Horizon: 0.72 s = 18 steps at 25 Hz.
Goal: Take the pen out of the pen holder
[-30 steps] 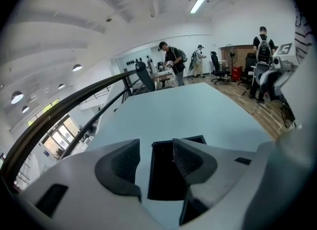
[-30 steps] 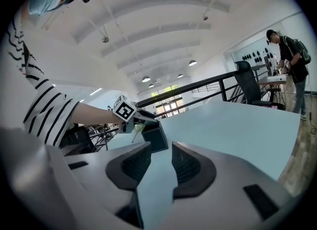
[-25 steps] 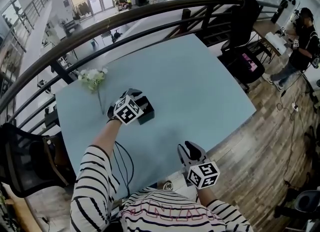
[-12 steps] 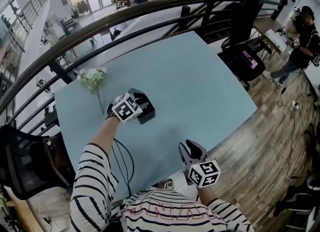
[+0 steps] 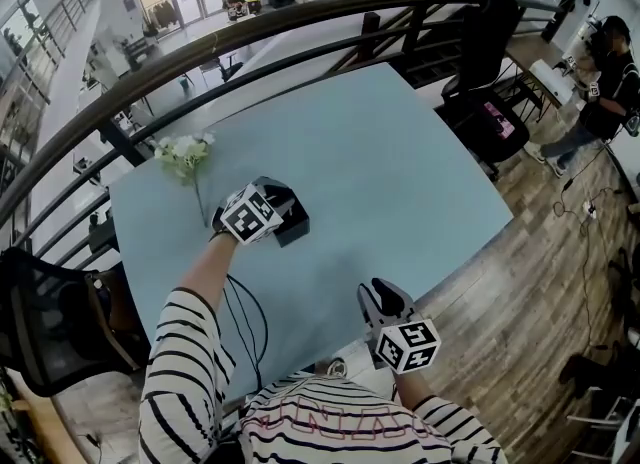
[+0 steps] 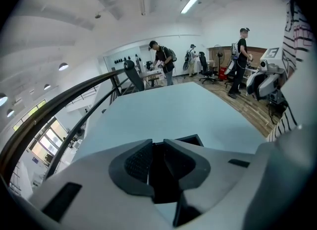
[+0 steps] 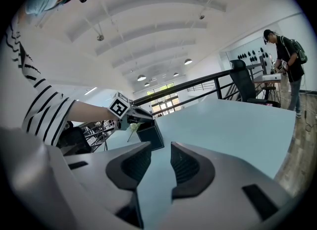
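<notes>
The black square pen holder (image 5: 295,231) stands on the pale blue table (image 5: 400,172), with my left gripper (image 5: 283,209) right over its mouth. In the left gripper view the holder's rim (image 6: 191,139) shows just beyond that gripper (image 6: 154,147). Its jaws have just been closing and now stand narrow, with only dark between the pads. No pen shows clearly, so I cannot tell whether anything is pinched. My right gripper (image 5: 377,297) hovers near the table's front edge, open (image 7: 161,157), with bare table between its pads. It faces the holder (image 7: 150,136).
White flowers (image 5: 185,152) lie on the table behind the holder. A dark curved railing (image 5: 250,42) runs along the far side. A black office chair (image 5: 490,42) and a standing person (image 5: 605,72) are at the right. A black cable (image 5: 250,322) hangs by my left arm.
The left gripper has tipped slightly over the holder without shifting place. The right gripper has kept still.
</notes>
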Each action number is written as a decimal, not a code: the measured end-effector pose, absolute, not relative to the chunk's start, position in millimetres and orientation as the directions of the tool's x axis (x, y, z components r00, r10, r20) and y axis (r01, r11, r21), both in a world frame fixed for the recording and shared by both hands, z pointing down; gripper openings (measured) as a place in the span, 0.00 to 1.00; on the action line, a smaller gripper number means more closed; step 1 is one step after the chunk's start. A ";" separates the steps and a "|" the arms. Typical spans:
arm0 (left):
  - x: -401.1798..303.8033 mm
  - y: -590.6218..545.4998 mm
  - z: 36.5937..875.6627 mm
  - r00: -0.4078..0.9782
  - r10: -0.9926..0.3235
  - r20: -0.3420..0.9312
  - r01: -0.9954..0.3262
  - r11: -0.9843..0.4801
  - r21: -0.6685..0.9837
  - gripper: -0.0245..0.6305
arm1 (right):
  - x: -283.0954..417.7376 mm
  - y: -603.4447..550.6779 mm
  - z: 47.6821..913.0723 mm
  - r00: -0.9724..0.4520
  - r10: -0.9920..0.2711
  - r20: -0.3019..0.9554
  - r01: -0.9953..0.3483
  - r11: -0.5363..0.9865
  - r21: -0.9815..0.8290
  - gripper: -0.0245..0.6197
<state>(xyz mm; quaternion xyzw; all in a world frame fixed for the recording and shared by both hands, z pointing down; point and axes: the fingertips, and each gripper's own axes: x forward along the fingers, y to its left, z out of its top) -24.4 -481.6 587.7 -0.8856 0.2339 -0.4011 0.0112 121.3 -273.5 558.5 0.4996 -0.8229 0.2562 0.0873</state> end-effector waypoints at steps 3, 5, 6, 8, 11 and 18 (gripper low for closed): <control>-24.5 -476.0 583.9 0.578 -0.427 0.695 -0.424 -0.885 -0.191 0.15 | 122.4 -270.1 558.5 -0.490 -0.776 0.398 -0.864 0.373 -0.338 0.23; -24.5 -470.5 580.0 0.585 -0.430 0.688 -0.442 -0.880 -0.175 0.14 | 123.1 -267.0 558.3 -0.494 -0.773 0.398 -0.862 0.376 -0.340 0.23; -24.8 -467.9 577.5 0.587 -0.436 0.682 -0.452 -0.875 -0.170 0.14 | 123.3 -265.4 558.0 -0.496 -0.772 0.397 -0.861 0.378 -0.341 0.23; -26.1 -463.6 572.8 0.590 -0.450 0.670 -0.470 -0.866 -0.168 0.13 | 122.7 -262.8 556.4 -0.501 -0.771 0.392 -0.858 0.384 -0.341 0.23; -27.7 -457.8 564.7 0.591 -0.476 0.651 -0.492 -0.852 -0.177 0.13 | 121.6 -260.0 552.8 -0.510 -0.771 0.381 -0.853 0.397 -0.339 0.23; -26.5 -439.9 533.5 0.606 -0.562 0.562 -0.553 -0.806 -0.210 0.12 | 123.1 -246.3 542.9 -0.530 -0.771 0.354 -0.841 0.425 -0.334 0.23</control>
